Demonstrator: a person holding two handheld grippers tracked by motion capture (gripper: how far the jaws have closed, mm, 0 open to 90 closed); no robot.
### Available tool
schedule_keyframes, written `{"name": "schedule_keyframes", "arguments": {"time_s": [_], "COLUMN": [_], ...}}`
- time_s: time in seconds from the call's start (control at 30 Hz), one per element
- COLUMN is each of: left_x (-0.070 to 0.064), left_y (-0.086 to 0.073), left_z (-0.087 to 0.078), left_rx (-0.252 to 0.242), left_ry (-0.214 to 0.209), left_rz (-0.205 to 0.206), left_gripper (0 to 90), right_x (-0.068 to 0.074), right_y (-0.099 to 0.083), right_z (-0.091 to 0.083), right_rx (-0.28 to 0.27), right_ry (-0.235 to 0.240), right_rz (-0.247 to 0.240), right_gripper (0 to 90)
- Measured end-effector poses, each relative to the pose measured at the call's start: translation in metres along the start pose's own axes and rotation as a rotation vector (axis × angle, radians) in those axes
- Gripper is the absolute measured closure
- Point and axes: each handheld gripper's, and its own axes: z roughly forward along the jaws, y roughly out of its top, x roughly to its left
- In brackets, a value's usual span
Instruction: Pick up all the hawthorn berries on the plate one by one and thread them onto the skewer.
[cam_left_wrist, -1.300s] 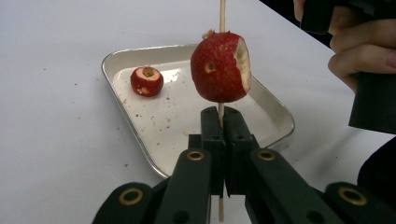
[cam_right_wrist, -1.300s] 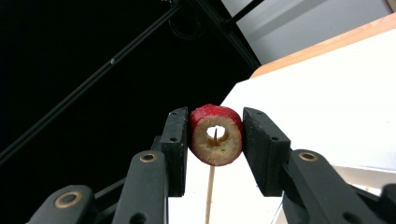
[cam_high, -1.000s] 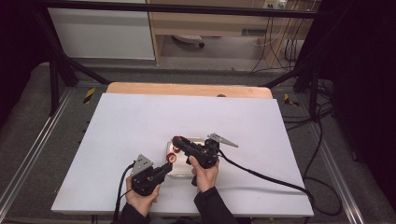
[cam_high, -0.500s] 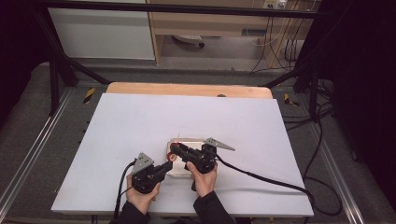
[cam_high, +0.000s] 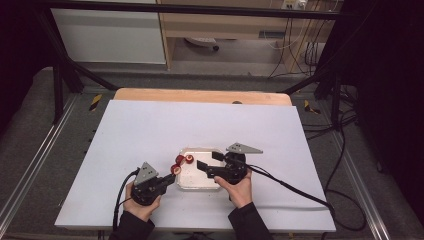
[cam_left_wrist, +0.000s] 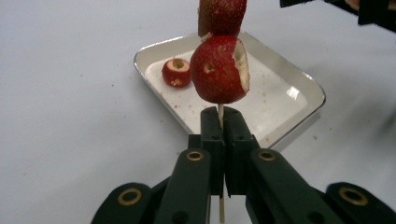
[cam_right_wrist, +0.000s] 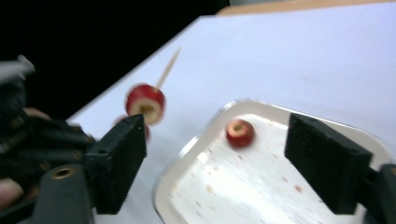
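Note:
My left gripper (cam_left_wrist: 219, 116) is shut on a thin wooden skewer (cam_left_wrist: 220, 110) that stands up from its jaws. Two red fruit pieces are threaded on it, the lower fruit (cam_left_wrist: 219, 70) just above the jaws and the upper fruit (cam_left_wrist: 222, 14) cut off by the frame's top. A third, loose fruit (cam_left_wrist: 176, 72) lies in the white tray (cam_left_wrist: 299, 77) behind. In the high view, my left gripper (cam_high: 171, 177) sits at the tray's left edge. My right gripper (cam_high: 207, 161) hovers over the tray (cam_high: 192, 184). It stands open (cam_right_wrist: 224, 163) with nothing in it, facing the loose fruit (cam_right_wrist: 240, 132) and the skewered fruit (cam_right_wrist: 145, 102).
The tray rests on a white sheet (cam_high: 150, 130) that covers the table, with the wooden edge (cam_high: 200, 95) showing at the back. Red crumbs dot the tray floor. Cables trail from both grippers toward the front and right.
My right gripper has drawn back to the right, away from the skewer, and now stands open over the tray. The left gripper has stayed nearly in place with the skewer.

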Motion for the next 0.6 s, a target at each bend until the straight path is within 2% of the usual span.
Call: {"name": "schedule_keyframes", "arguments": {"time_s": [0.07,0.17,0.23,0.3,0.37,0.6], "left_x": [0.005,0.013,0.019,0.025,0.029,0.038], "left_y": [-0.001,-0.002,-0.003,-0.004,-0.005,-0.006], "left_z": [-0.004,-0.01,-0.013,-0.014,-0.015,-0.015], "left_rx": [0.015,0.047,0.063,0.08,0.096,0.117], "left_ry": [-0.001,0.002,0.012,-0.008,-0.012,0.018], "left_rz": [0.017,0.048,0.055,0.057,0.064,0.074], "left_gripper": [88.0,88.0,87.9,87.8,87.8,87.8], "right_x": [-0.002,-0.006,-0.008,-0.007,-0.007,-0.004], "right_y": [0.002,0.007,0.012,0.016,0.02,0.038], "right_z": [-0.002,-0.003,-0.003,0.0,0.005,0.03], "right_rx": [0.037,0.086,0.131,0.183,0.232,0.419], "right_ry": [-0.019,-0.034,-0.06,-0.074,-0.066,-0.078], "right_rz": [-0.038,-0.069,-0.104,-0.137,-0.15,-0.228], "right_gripper": [17.2,13.5,10.9,10.2,10.2,12.2]}}
